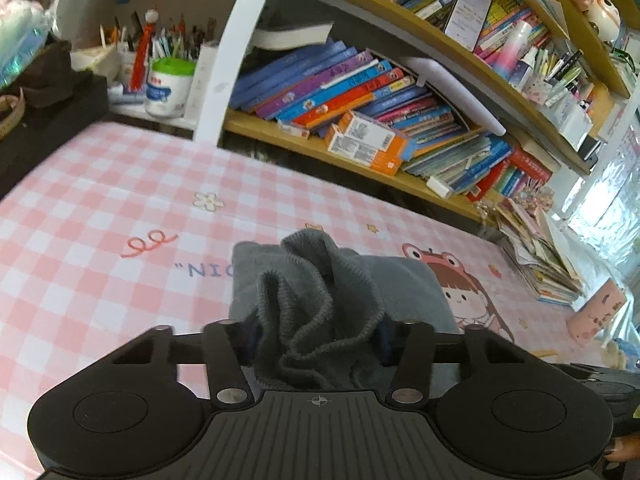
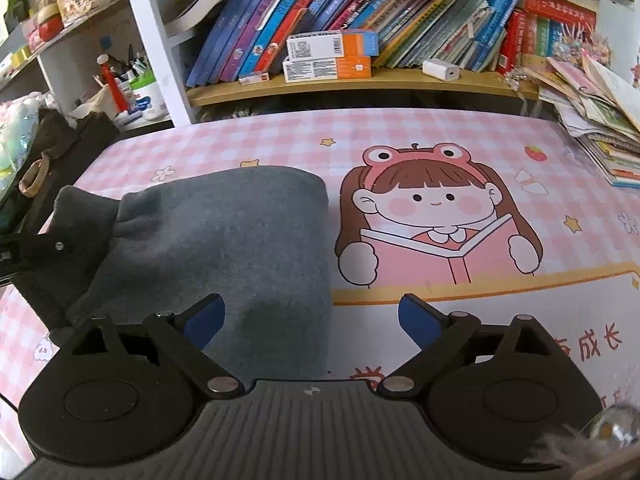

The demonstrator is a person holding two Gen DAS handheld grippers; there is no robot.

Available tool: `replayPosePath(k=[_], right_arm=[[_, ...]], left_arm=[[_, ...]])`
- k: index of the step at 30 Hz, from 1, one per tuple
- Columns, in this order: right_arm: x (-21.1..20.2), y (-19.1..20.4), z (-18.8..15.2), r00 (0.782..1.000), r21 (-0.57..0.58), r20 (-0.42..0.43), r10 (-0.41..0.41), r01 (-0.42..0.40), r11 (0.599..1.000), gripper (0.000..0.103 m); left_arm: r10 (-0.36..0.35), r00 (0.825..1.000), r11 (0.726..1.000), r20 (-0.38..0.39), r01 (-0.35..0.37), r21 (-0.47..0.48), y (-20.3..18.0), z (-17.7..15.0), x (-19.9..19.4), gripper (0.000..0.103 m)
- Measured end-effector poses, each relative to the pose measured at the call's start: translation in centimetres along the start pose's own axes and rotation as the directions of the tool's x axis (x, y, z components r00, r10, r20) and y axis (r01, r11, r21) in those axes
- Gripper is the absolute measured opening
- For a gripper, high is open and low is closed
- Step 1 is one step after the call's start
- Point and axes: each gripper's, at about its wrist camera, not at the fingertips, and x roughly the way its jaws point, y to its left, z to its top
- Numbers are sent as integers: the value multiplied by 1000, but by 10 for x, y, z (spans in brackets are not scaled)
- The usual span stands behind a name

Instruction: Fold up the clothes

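A grey knit garment (image 1: 316,300) lies folded on the pink checked cartoon mat (image 1: 100,208). My left gripper (image 1: 318,336) is shut on a bunched-up edge of it, and the cloth fills the gap between the blue pads (image 1: 385,338). In the right wrist view the garment (image 2: 224,232) is a flat rectangle on the mat (image 2: 440,140), with its left end gathered up where the left gripper's black frame (image 2: 28,250) holds it. My right gripper (image 2: 312,320) stands open over the garment's near right edge, with nothing pinched between its blue pads (image 2: 204,320).
A wooden bookshelf (image 2: 360,80) crammed with books runs along the mat's far edge. A heap of magazines (image 2: 600,120) lies at the right end. A pen cup and a tub (image 1: 168,88) stand at the far left, with a dark bag (image 2: 56,136) beside them.
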Motion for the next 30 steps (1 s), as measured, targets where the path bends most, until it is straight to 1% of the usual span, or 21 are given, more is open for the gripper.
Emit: replayPosePath(k=[1,2,3,4,5,6,8,9,10,11,12,13,14,16,18,19,22,27,30], right_arm=[[1,0,0,1000,0,-2,1,-1,1000,94],[1,-1,0,1000,1,-4,3,-3,1000,94],[1,-1,1,1000,2,-5,3,-3,1000,94],[2,-1,1,1000,3,-5,4,-4,1000,94],[2,-1,1,1000,3,-5,6,-6,1000,94],[2,-1,1,1000,3,-5,7,-7,1000,94],[2,0,1,1000,2,-5,12,-12,1000,95],[2,0,0,1000,-1,-7,16,-16,1000,95],[3,1,0,1000,-2,-10,17,-17,1000,95],[4,1,0,1000,-4,-13,19,-19,1000,95],[4,1,0,1000,-5,-16,20,-20,1000,95],[5,2,0,1000,-7,-19,21,-21,1000,95],[6,2,0,1000,-7,-21,21,-21,1000,95],[6,2,0,1000,-6,-23,21,-21,1000,95],[8,3,-1,999,-5,-28,23,-23,1000,95],[8,3,-1,999,-7,-30,24,-25,1000,95],[9,3,-1,999,-8,-31,27,-27,1000,95],[13,1,1,999,7,-38,29,-28,1000,95],[14,1,2,999,6,-39,31,-31,1000,95]], left_arm=[[-6,1000,1000,-9,6,-15,3,1,2,19],[-26,1000,999,-3,26,-46,7,3,0,18],[-54,998,997,31,56,-60,8,6,-6,17],[-97,992,993,79,102,-63,8,8,-15,17],[-142,982,987,128,151,-63,8,10,-25,17],[-186,966,978,177,199,-60,7,13,-34,17],[-154,970,980,186,174,-96,14,13,-35,20],[-95,984,984,150,116,-136,22,10,-27,24],[-30,994,983,104,48,-176,31,6,-17,30],[35,999,974,-3,-35,-223,44,-1,1,36],[67,992,958,-104,-93,-270,57,-9,17,52],[70,993,940,-97,-99,-325,67,-17,20,64],[60,996,930,-64,-79,-359,71,-20,16,68],[33,998,930,-52,-49,-364,74,-16,13,70],[42,999,926,-18,-45,-375,75,-15,5,70],[37,999,923,5,-32,-384,77,-16,1,72],[-18,999,916,37,31,-399,79,-20,-7,75],[-89,994,917,-58,59,-396,72,-24,10,75],[-86,993,929,-79,51,-366,65,-27,14,75]])
